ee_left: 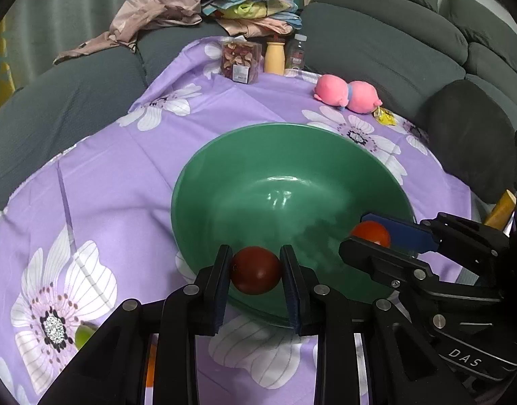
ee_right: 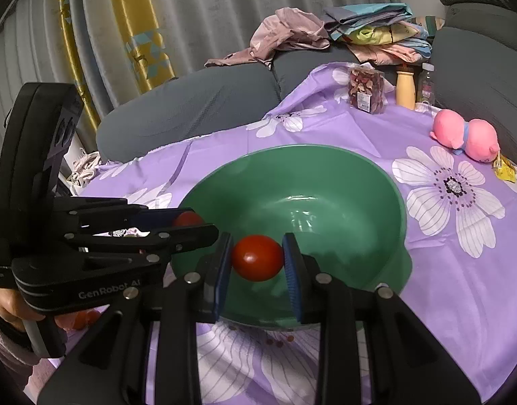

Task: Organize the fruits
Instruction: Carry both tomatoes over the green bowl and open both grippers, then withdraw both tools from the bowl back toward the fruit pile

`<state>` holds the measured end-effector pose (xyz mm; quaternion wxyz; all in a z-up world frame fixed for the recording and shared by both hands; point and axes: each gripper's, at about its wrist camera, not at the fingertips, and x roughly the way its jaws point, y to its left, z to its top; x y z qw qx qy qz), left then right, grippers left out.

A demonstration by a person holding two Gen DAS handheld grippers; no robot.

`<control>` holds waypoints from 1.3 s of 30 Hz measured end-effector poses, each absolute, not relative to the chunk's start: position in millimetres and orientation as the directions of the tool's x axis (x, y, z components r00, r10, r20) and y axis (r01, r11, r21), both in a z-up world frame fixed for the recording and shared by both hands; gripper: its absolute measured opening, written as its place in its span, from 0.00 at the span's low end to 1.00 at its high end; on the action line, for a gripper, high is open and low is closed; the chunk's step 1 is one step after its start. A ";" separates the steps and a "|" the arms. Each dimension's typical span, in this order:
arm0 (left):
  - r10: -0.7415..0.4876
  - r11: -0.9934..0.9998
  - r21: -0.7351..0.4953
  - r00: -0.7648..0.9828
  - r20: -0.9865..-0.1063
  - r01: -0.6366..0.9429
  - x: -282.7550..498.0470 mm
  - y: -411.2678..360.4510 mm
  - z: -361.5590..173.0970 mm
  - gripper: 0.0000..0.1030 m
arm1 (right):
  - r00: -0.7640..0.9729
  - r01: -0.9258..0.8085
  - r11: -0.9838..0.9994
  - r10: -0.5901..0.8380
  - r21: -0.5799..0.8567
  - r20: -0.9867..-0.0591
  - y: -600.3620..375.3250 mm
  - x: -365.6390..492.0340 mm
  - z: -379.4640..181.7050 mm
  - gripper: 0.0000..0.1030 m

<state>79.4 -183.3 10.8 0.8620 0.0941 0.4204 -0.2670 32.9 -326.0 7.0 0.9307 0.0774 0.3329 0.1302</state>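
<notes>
Left wrist view is showing the left gripper (ee_left: 256,270) with its fingers (ee_left: 221,280) pressing on both sides of a dark red tomato (ee_left: 256,270), gripping it firmly. That fruit is hanging over the near rim of a green bowl (ee_left: 258,168), which is sitting on a purple floral cloth (ee_left: 123,185) covering the surface. To the right in the same view, the right gripper (ee_left: 373,233) is reaching in over the bowl's edge, its fingers clamping a brighter red tomato (ee_left: 371,231).

Right wrist view is showing that brighter tomato (ee_right: 257,258) squeezed between the blue pads (ee_right: 292,280), also above the bowl's near rim (ee_right: 292,158). The left gripper (ee_right: 187,222) is entering from the left, with a hand (ee_right: 8,303) holding its handle. The bowl's inside is showing only reflections.

Farther out on the cloth, a pink plush toy (ee_left: 347,94) is lying near a yellow wrapper (ee_left: 385,116), and a clear box of dried petals (ee_left: 239,62), a cream bottle (ee_left: 274,57) and a small clear bottle (ee_left: 296,54) are standing at the far edge. A grey sofa (ee_left: 376,50) is curving around, with folded clothes (ee_left: 248,0) piled on it.
</notes>
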 end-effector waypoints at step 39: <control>-0.250 0.959 -0.088 0.658 -0.710 0.270 39.6 -46.2 42.0 0.96 | 0.847 -0.184 0.927 0.317 0.326 -0.426 -325.0 2.1 34.2 0.95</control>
